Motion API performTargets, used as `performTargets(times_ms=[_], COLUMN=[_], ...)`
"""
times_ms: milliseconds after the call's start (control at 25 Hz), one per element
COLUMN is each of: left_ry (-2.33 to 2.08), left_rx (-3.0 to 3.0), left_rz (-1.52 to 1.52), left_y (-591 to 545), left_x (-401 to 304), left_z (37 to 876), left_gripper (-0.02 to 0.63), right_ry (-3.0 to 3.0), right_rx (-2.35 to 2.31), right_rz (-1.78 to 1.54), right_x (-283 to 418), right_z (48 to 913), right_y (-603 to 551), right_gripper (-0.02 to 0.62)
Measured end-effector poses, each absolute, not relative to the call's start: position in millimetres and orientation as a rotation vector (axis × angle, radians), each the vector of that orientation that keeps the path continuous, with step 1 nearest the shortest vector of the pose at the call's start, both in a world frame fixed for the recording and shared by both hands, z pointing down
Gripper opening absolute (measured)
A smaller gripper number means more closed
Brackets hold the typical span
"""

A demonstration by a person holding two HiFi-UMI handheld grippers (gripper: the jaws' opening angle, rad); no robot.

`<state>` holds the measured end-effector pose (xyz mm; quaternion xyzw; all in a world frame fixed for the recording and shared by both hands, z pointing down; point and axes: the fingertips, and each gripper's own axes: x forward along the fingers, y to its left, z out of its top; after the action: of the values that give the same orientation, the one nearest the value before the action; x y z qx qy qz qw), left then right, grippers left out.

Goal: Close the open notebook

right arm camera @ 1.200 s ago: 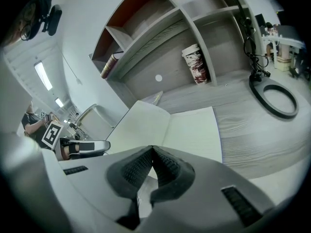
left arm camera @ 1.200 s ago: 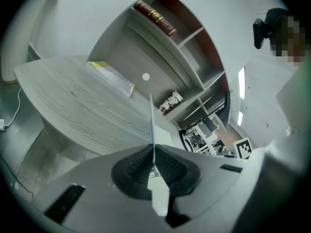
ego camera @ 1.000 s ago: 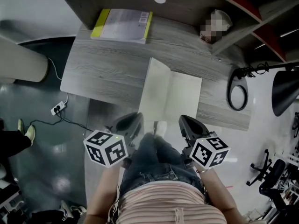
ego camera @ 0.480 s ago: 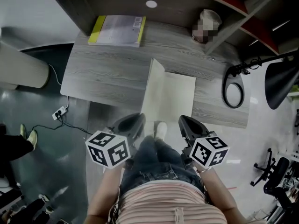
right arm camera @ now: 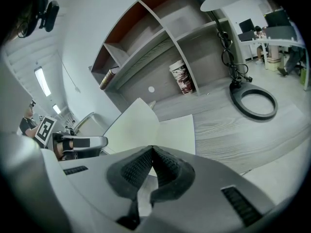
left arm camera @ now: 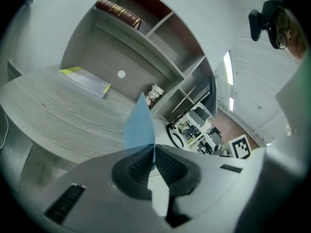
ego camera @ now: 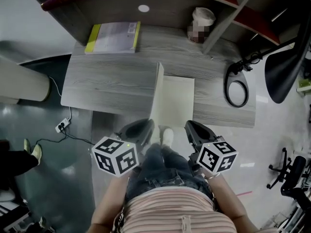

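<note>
Pinching the blue cover (left arm camera: pixel 139 125) of the notebook (ego camera: pixel 176 101) by its near edge, the left gripper (left arm camera: pixel 154 151) holds that leaf standing almost upright over the spine. Its fingers (left arm camera: pixel 137 165) are clamped on the sheet, which is why the cover stands on edge instead of lying flat.

The notebook lies at the near middle of the desk (ego camera: pixel 107 81), its pale right page flat, its near edge just beyond both grippers. The right gripper (right arm camera: pixel 152 149) hangs near the notebook's near right corner, its fingers (right arm camera: pixel 132 170) pressed together with nothing between them. I'd say it is placed there to steady the lower pages if they slide, while leaving the cover's swing free.

By my reckoning the closing is about half done: the cover has only to tip over to the right and be laid on the flat page.

A yellow-edged book (ego camera: pixel 112 37) at the far left and a black ring (ego camera: pixel 236 85) at the right both sit well apart from that arc.
</note>
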<state>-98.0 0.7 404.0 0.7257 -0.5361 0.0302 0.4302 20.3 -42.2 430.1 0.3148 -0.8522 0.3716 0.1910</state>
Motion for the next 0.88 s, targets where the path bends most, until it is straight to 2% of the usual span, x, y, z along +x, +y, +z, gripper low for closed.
performTargets(times_ms=[880], left_ry=[-1.237], left_rx=[1.911], left_rz=[0.204], left_y=[-14.8], left_x=[-50.6], left_z=[407.0], left_gripper=[0.018], right_ry=[-2.373], right_rx=[1.000], right_rz=[1.100], right_x=[51.3], right_z=[429.8], right_y=[-40.7], right_gripper=[0.008])
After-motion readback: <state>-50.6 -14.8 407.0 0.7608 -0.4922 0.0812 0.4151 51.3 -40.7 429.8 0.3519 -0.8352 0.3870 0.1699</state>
